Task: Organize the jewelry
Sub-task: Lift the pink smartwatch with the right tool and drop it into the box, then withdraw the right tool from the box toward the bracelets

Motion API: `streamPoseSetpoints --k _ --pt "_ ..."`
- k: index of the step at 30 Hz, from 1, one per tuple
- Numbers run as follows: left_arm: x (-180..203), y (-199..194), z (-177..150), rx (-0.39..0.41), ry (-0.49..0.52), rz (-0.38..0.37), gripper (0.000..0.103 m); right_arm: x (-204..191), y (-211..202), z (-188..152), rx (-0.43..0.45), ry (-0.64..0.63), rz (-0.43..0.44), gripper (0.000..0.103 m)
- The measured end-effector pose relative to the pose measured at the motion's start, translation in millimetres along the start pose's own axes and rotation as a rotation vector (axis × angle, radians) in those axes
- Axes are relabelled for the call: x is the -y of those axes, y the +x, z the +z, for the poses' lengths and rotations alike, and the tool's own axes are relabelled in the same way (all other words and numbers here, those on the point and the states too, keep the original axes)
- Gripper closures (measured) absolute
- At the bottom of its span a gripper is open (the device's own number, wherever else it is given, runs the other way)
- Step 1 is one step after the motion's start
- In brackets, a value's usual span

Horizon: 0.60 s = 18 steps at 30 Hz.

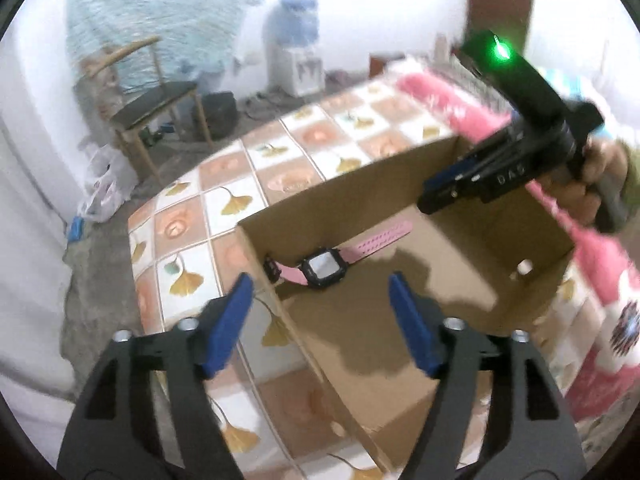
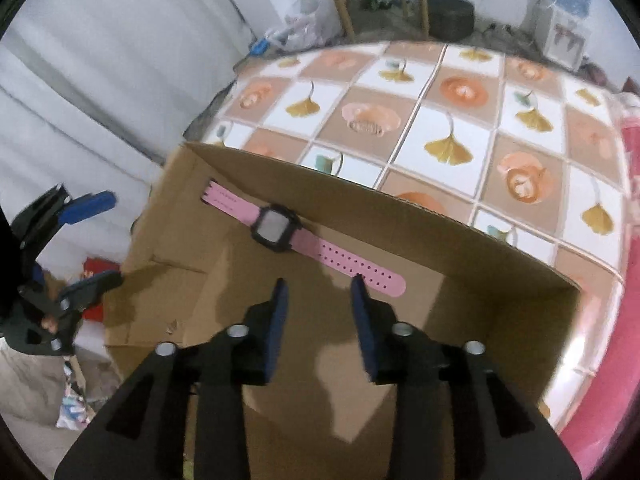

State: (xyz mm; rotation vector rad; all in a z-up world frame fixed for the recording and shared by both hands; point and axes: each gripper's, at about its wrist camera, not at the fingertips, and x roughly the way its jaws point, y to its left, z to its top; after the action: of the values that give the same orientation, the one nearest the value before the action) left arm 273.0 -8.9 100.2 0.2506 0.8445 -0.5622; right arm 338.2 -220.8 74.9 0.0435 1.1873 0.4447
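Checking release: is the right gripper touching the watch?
Apart. In the right wrist view the right gripper is open and empty, and the pink watch lies flat in the cardboard box beyond it.

Both hand-held grippers agape, empty

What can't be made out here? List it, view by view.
- Left wrist view: the watch screen is too small and blurred to read; the cardboard box wall hides part of its strap.
- Right wrist view: the right hand-held gripper covers much of the box floor.
- Both views: the pink item is blurred and cut off.
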Motion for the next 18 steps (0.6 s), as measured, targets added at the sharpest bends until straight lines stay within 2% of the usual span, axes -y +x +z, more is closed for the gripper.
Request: streamPoseSetpoints --k 1,2,3,5,7,9,11,13,14,15,18 --pt "-0.2 -9.6 -4.0 0.025 -0.028 0.003 0.027 -3.9 -11.9 -6.9 0.032 0.003 0.002 0.064" --pt "0.9 -24.2 -14.5 0.059 -0.063 -0.009 0.026 -10.7 -30.8 -20.1 0.083 0.010 0.002 0.055" --pt "0.2 -30.6 -18.1 0.076 -0.084 -0.021 0.022 -17.0 -47.1 -33.9 0.137 0.012 0.003 0.050" --pt "5.4 -52.5 -41.4 0.132 -0.152 -0.048 0.018 -28.6 -74.9 -62.4 0.232 0.007 0.002 0.033" --pt "11.5 -67.7 -64.3 0.162 -0.205 -0.062 0.015 -45.2 -103.3 -109.3 0.324 0.006 -0.045 0.021" --pt "21.7 -73.8 -92.4 0.160 -0.259 -0.052 0.011 -57.4 -113.0 -151.1 0.354 0.010 -0.099 0.015" --pt "32.9 -71.1 -116.2 0.123 -0.292 -0.053 0.011 -69.3 -106.1 -194.3 0.334 0.029 -0.174 0.013" --pt "42.8 -56.2 -143.1 0.054 -0.348 -0.077 0.011 -74.3 -89.5 -228.2 0.290 0.074 -0.215 0.012" --pt "48.9 -43.0 -157.5 -0.010 -0.386 -0.072 0.011 -75.1 -79.7 -240.8 0.260 0.102 -0.226 0.012" --pt "52.1 -34.3 -165.8 -0.049 -0.405 -0.073 0.011 -75.3 -62.4 -259.7 0.207 0.145 -0.238 0.012" --pt "67.5 -2.7 -188.6 -0.164 -0.441 -0.096 0.011 -64.2 -30.1 -289.5 0.133 0.280 -0.242 0.012"
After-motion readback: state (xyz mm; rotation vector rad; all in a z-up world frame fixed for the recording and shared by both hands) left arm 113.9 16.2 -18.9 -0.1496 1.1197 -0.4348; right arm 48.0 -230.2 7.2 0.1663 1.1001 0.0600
